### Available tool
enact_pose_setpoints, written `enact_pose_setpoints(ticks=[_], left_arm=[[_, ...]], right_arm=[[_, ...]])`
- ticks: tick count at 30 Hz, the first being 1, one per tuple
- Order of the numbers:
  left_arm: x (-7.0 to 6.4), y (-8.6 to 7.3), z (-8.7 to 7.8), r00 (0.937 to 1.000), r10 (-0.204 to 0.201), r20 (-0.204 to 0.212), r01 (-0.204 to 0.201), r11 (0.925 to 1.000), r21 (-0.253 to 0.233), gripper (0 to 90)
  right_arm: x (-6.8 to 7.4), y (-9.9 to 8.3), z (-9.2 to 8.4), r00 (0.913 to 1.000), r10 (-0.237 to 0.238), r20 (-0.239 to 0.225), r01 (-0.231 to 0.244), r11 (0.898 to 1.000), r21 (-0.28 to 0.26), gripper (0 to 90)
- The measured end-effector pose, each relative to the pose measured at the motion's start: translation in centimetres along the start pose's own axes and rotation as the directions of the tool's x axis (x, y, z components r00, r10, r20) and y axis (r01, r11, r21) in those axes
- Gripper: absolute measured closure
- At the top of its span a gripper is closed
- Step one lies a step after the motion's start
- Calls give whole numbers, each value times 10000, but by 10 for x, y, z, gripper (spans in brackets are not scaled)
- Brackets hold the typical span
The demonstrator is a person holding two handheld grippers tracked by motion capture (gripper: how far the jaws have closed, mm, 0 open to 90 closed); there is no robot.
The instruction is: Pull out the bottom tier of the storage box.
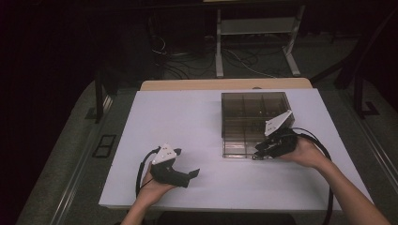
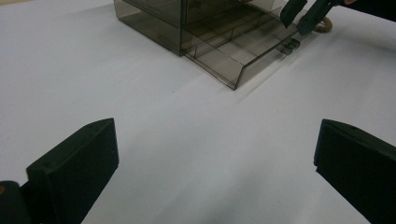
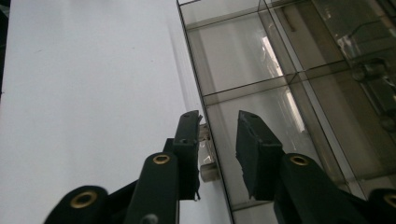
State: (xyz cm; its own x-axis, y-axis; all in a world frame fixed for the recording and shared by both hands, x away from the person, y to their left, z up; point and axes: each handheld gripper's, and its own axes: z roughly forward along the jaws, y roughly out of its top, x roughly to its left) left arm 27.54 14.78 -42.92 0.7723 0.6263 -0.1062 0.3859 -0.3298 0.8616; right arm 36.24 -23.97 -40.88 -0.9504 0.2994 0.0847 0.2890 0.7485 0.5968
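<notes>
The smoked-plastic drawer (image 1: 244,140) stood pulled out of its compartmented box (image 1: 256,110) at the right of the white table (image 1: 187,122). Its small clear handle (image 3: 205,156) sat at the front wall. The right gripper (image 3: 217,135) straddled that wall, jaws partly parted, one jaw alongside the handle; no grip was evident. For a clean pull or push, the pads should be centred on the handle, closed squarely, and moved straight along the drawer's travel. The left gripper (image 1: 187,176) rested wide open and empty, well apart.
</notes>
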Motion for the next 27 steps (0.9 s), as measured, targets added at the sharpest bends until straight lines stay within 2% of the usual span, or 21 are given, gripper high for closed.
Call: enact_pose_setpoints(ticks=[2,6,8,11,14,16,17,27], left_arm=[[0,0,0,10000,22,-5,-22,10000,18,0],[0,0,1,10000,41,28,-41,10000,-7,0],[-1,0,1,10000,34,32,-34,10000,-9,0],[-2,0,1,9999,105,64,-105,9999,10,0],[-2,1,2,9999,139,79,-139,9999,1,0],[-3,1,2,9999,128,76,-128,9999,6,0],[-3,0,2,9999,130,74,-130,9999,4,0],[-3,0,1,9999,125,105,-125,9999,11,0]], right_arm=[[1,-1,-4,9999,107,100,-106,9999,-55,646],[3,-4,-11,9985,463,277,-457,9987,-214,542],[5,-4,-15,9971,677,344,-671,9976,-181,467],[10,-4,-18,9937,910,658,-893,9956,-280,295],[15,-2,-23,9829,1637,846,-1597,9858,-527,176],[15,-3,-26,9776,1896,911,-1845,9809,-619,173],[16,-3,-28,9735,2075,964,-2016,9771,-674,106],[24,-7,-48,9494,2790,1441,-2648,9580,-1099,104]])
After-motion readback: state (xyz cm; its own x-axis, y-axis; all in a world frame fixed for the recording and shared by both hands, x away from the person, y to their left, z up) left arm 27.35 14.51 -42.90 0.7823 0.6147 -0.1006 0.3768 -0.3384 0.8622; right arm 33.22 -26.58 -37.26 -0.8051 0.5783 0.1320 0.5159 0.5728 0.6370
